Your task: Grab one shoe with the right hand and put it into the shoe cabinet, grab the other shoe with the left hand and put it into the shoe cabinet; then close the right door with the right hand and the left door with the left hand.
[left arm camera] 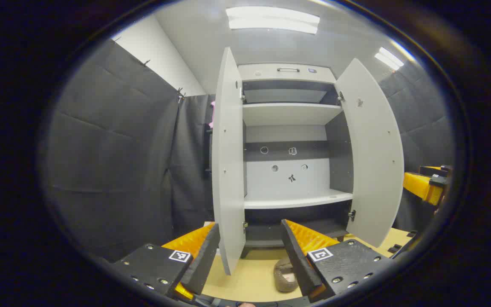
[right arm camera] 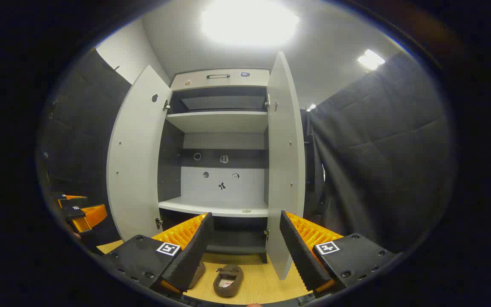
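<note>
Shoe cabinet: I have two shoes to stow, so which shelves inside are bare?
With both doors open, the lower shelf is bare between the side walls, except for a small mark near its right front edge. The upper shelf shows only its underside, so its top is unknown. Both shoes, and, crowd the floor in front.

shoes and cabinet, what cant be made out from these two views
- Second shoe, right gripper view: mostly hidden behind a finger.
- Shoe, left gripper view: partly hidden by a finger.
- Cabinet's bottom compartment: dark, partly screened by fingers.
- Stickers on the back panel: too small to identify.
</note>
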Motion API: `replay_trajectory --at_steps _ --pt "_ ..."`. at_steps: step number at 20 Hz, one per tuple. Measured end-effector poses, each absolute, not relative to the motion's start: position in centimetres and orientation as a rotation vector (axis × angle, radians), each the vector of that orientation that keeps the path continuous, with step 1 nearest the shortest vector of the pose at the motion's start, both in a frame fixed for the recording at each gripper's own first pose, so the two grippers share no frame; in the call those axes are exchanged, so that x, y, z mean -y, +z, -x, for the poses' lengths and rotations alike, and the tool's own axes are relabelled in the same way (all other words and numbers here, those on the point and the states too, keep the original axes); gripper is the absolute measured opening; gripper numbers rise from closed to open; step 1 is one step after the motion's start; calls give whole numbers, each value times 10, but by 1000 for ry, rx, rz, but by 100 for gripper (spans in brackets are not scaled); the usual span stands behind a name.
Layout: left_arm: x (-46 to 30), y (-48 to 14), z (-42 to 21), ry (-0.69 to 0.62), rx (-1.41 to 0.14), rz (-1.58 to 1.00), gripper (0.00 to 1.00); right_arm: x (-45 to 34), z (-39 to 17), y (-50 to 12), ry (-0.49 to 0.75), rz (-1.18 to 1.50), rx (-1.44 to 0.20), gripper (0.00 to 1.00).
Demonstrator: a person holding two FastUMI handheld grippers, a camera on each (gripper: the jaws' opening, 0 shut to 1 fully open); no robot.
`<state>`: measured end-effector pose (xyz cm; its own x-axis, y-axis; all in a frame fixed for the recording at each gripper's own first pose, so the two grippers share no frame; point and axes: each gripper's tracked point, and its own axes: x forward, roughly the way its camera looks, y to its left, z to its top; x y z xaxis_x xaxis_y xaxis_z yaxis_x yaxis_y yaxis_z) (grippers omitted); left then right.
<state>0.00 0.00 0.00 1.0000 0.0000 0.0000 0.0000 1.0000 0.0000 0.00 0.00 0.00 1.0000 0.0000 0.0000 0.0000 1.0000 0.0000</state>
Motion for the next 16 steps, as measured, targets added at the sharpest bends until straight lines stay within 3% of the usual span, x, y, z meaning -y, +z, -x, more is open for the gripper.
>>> replay_trajectory --at_steps 1,2,4,5,6,7,8,11,14,15,16 --pt "-1 1 3 6 -1 -6 76 1 1 0 2 -3 -2 95" --pt "0 2 4 8 -2 -8 83 1 1 -2 6 -8 -7 95" --pt "2 4 8 9 3 -2 83 4 3 -4 6 -12 -14 99" --pt "2 3 9 10 2 -2 83 5 4 -5 6 -12 -15 95" --pt "1 3 11 16 1 -5 83 6 5 -6 5 -10 -16 99" --pt "2 3 13 18 1 -7 83 7 6 -6 5 -7 -16 95" --pt "2 3 13 22 0 -7 83 8 6 -7 4 -5 -16 99" --pt "4 4 16 27 9 -19 83 10 9 -9 5 -6 -19 95" --pt "6 7 20 25 15 -19 83 9 9 -10 14 -6 -22 99" --pt "7 7 21 26 16 -19 83 9 9 -10 17 -5 -21 95" --pt "8 7 20 29 15 -20 83 9 9 -10 21 -4 -19 99"
